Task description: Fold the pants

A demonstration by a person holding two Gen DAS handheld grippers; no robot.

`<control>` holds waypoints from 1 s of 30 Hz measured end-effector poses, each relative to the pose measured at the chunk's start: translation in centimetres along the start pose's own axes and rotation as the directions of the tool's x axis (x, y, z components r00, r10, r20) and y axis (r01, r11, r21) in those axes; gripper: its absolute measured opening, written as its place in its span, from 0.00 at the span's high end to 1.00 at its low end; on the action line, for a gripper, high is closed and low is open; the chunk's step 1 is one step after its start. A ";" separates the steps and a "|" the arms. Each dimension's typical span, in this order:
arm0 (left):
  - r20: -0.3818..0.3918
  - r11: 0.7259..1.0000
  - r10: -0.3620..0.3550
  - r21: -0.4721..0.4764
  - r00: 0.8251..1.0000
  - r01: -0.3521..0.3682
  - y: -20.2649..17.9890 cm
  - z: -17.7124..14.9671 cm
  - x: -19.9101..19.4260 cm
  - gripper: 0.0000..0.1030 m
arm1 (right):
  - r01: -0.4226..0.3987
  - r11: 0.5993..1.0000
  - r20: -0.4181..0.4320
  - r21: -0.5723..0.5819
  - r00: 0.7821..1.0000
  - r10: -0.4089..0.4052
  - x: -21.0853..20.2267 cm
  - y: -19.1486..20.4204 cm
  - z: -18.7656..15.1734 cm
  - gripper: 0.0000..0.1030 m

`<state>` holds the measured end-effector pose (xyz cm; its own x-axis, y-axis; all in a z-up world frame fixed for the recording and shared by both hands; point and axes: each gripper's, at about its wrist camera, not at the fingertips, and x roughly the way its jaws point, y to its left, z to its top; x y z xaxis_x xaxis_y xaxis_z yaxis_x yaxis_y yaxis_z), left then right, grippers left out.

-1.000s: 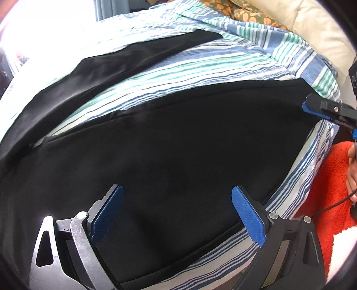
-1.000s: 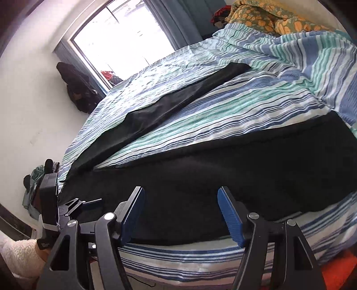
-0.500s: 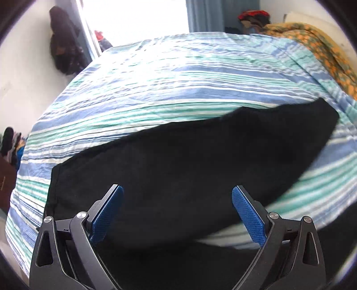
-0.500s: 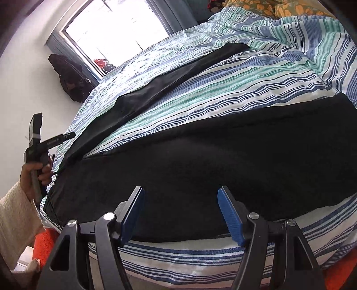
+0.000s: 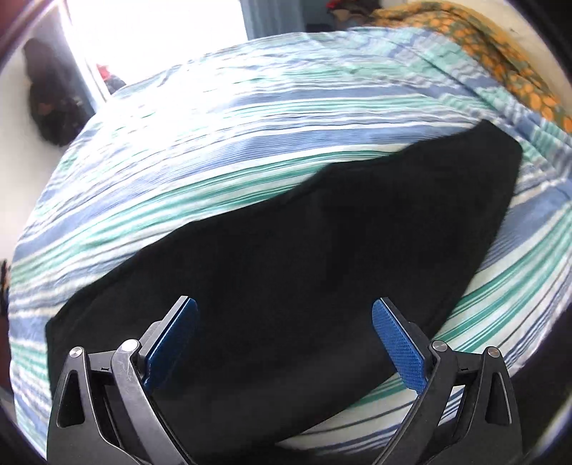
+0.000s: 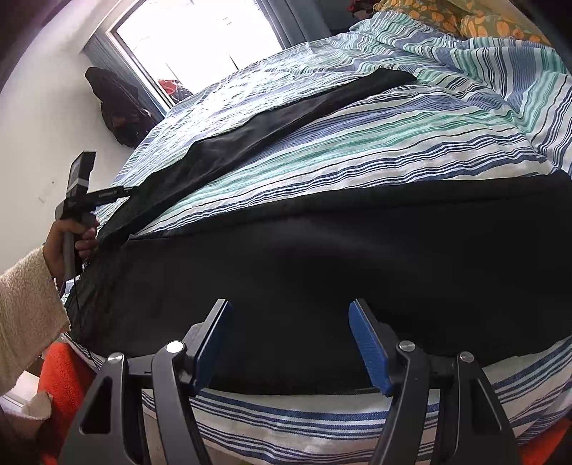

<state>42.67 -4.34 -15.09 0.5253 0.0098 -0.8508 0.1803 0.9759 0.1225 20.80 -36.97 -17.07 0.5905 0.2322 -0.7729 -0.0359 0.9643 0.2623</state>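
Note:
Black pants lie spread on a striped bed, the two legs splayed apart. The near leg (image 6: 357,268) runs across the bed's front edge, and the far leg (image 6: 286,111) slants away toward the window. My right gripper (image 6: 289,303) hangs open over the near leg's front hem edge, with nothing between its blue pads. My left gripper (image 5: 283,302) is open above the far leg (image 5: 321,232) and touches no cloth. In the right wrist view the left gripper (image 6: 119,191) shows at the left, held in a hand near where the legs join.
The striped bedspread (image 6: 357,143) covers the whole bed. An orange patterned blanket (image 6: 464,18) lies at the head. A dark bag (image 6: 118,107) hangs on the wall by the window. A cream sleeve (image 6: 25,304) and a red-orange rug (image 6: 60,375) are at the lower left.
The left gripper swung away from the near leg, leftward along the bed, and now looks down on the far leg. The right gripper stayed over the near leg, still open.

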 end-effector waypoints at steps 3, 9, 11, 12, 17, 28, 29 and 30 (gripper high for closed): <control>-0.048 0.988 -0.068 0.138 0.997 0.074 -7.4 3.7 4.8 0.04 | -0.023 0.999 0.012 0.032 1.000 0.023 -0.4 -0.6 0.2 0.34; -0.039 0.976 -0.105 0.189 0.994 0.111 -18.8 11.9 11.1 0.04 | -0.073 0.993 0.032 0.093 0.997 0.070 -1.3 -2.1 0.4 0.34; -0.026 0.973 -0.116 0.196 0.993 0.118 -22.4 14.3 12.1 0.04 | -0.093 0.990 0.030 0.108 0.995 0.090 -1.4 -2.7 0.6 0.34; -0.018 0.970 -0.117 0.212 0.993 0.118 -24.3 15.5 12.6 0.04 | -0.103 0.988 0.026 0.117 0.995 0.101 -1.4 -2.9 0.7 0.34; 0.012 0.951 -0.180 0.256 0.984 0.171 -33.0 20.4 14.7 0.04 | -0.159 0.972 0.028 0.173 0.987 0.156 -1.2 -4.2 1.2 0.34; 0.061 0.932 -0.253 0.282 0.965 0.227 -35.2 20.9 8.5 0.05 | -0.163 0.966 0.074 0.199 0.986 0.151 -2.0 -5.0 1.6 0.34; 0.077 0.925 -0.268 0.300 0.960 0.234 -33.8 19.3 6.1 0.05 | -0.169 0.962 0.098 0.216 0.984 0.151 -2.4 -5.4 1.6 0.34; 0.087 0.915 -0.284 0.322 0.955 0.243 -32.3 17.2 3.5 0.04 | -0.179 0.951 0.119 0.251 0.981 0.154 -2.6 -6.3 1.8 0.34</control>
<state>52.94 -39.61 -13.22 0.5225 -0.2869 -0.8029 0.5604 0.8253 0.0698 20.93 -43.87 -15.72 0.6695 0.3607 -0.6494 0.0624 0.8438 0.5330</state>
